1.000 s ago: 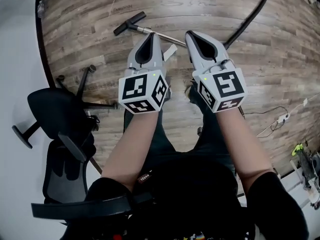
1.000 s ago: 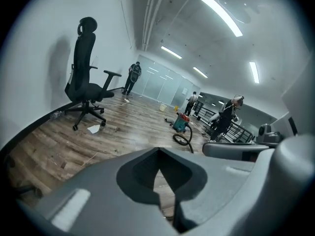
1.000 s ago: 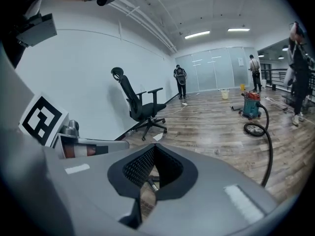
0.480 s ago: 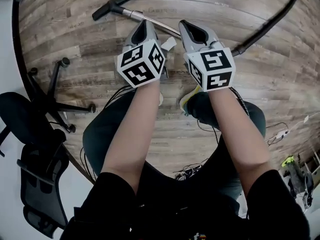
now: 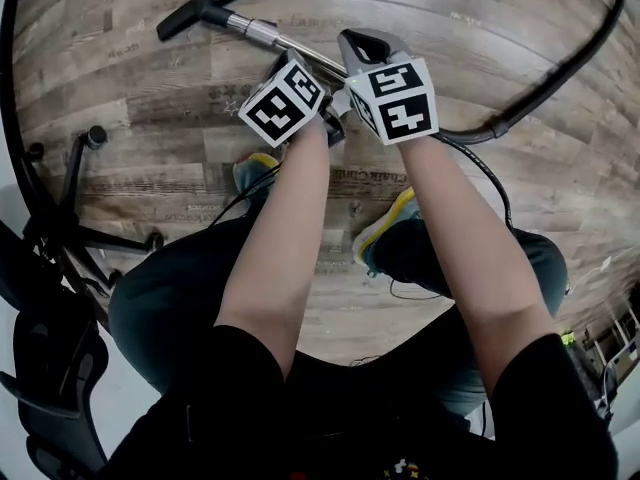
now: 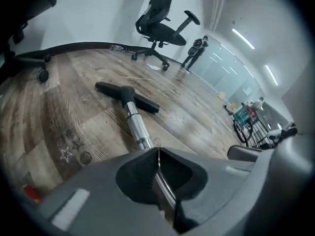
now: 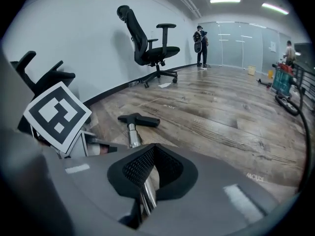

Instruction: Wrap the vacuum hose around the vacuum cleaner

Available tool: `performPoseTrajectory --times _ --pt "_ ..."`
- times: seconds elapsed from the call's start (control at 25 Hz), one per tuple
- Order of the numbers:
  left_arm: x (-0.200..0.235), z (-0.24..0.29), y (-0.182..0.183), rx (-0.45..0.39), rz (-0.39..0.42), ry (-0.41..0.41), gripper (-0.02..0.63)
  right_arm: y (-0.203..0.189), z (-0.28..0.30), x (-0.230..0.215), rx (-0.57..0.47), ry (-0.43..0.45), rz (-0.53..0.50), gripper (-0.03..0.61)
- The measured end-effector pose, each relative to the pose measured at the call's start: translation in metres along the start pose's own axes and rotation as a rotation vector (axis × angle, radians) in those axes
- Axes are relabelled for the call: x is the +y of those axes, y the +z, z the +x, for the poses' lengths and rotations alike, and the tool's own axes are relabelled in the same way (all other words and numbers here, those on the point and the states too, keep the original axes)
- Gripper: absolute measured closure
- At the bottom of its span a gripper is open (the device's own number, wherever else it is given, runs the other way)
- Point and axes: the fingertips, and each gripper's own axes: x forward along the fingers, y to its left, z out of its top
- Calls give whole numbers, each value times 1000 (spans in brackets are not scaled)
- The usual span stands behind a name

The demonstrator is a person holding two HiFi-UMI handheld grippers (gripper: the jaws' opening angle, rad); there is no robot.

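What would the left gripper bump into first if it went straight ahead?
Most likely the shiny metal vacuum tube, which lies on the floor just past the shut tips of the left gripper. Depth is hard to judge, but nothing else shows between them.

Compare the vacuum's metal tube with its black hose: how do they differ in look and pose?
The metal tube is shiny silver; the black hose is dark. The tube lies straight, ending at the floor head; the hose curves away toward the head view's upper right. Both lie on the wooden floor.
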Motion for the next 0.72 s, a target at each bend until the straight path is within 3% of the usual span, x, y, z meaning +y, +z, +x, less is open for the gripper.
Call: performPoseTrajectory --times 0.32,0.6,0.72 --pt "18 51 -17 -11 -187 87 450 -22 37 -14 66 45 -74 557" --pt "29 81 -16 4 -352 134 428 -30 46 -22 86 43 -91 557" --pt "33 91 -18 29 -372 174 443 -32 48 -29 86 33 -85 557"
